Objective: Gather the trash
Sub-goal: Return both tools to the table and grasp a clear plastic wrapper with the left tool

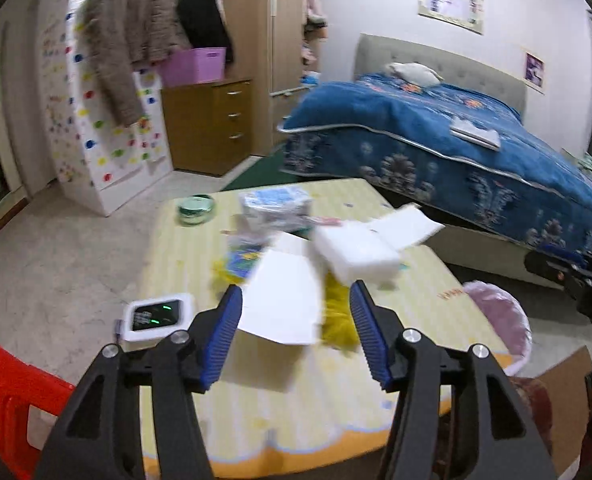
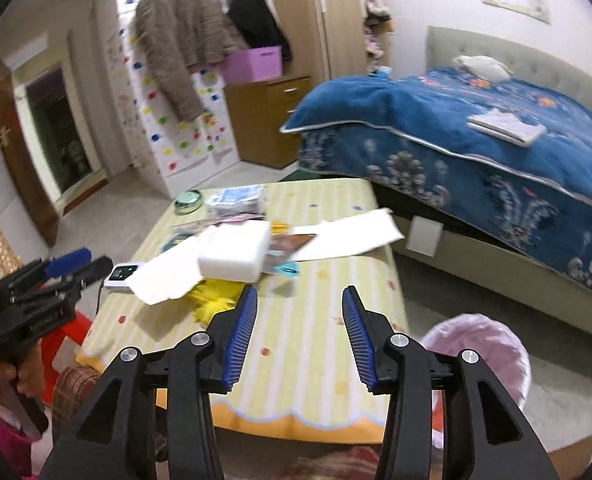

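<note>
Trash [image 1: 280, 304] blurred on table [image 1: 184, 248], bin [image 2: 492, 344] partly hidden

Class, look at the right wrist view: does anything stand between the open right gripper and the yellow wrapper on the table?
Nothing visible does. The right gripper is open above bare tablecloth, and the yellow wrapper lies just ahead to its left, partly under the white sheet.

One counter [image 2: 316, 320], one pink-lined trash bin [image 2: 492, 344], one white foam block [image 2: 236, 252], two white paper sheets [image 2: 348, 236], one green ashtray [image 2: 188, 200], one bed [image 2: 476, 152].
</note>
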Demonstrator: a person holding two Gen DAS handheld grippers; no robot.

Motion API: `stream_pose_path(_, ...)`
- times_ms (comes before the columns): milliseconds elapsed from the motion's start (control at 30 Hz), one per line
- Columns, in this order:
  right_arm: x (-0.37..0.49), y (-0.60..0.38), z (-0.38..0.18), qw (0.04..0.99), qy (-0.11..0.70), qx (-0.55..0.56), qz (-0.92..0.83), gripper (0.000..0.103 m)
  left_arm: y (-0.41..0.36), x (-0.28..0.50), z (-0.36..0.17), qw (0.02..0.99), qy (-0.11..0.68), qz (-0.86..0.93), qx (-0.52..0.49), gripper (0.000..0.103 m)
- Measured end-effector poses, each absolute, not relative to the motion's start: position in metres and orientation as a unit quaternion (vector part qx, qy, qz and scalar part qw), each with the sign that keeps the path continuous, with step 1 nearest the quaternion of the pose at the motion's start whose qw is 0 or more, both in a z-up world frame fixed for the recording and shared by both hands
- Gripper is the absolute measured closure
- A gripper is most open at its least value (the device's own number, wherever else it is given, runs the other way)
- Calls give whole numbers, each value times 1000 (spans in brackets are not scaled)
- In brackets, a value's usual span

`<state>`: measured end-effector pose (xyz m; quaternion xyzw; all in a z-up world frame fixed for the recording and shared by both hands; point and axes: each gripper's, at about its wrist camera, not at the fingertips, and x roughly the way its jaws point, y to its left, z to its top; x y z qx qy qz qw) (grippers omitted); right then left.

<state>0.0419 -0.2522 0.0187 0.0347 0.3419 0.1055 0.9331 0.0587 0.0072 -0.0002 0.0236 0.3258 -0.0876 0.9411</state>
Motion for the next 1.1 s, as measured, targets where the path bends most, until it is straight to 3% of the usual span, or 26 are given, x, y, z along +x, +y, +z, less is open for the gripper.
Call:
stream_pose_path(200,69,-231,17,929,351,21,118,55,19,95,0,945,307,-106,45,40)
stream_pose_path(1000,140,-227,-14,917,384,26,108,50,-16,216,-79,901,384,-138,150,40)
stream_pose_path(1100,144,-227,-18,915,388,25,110,50,-18,222,-85,894,398,-139,155,51)
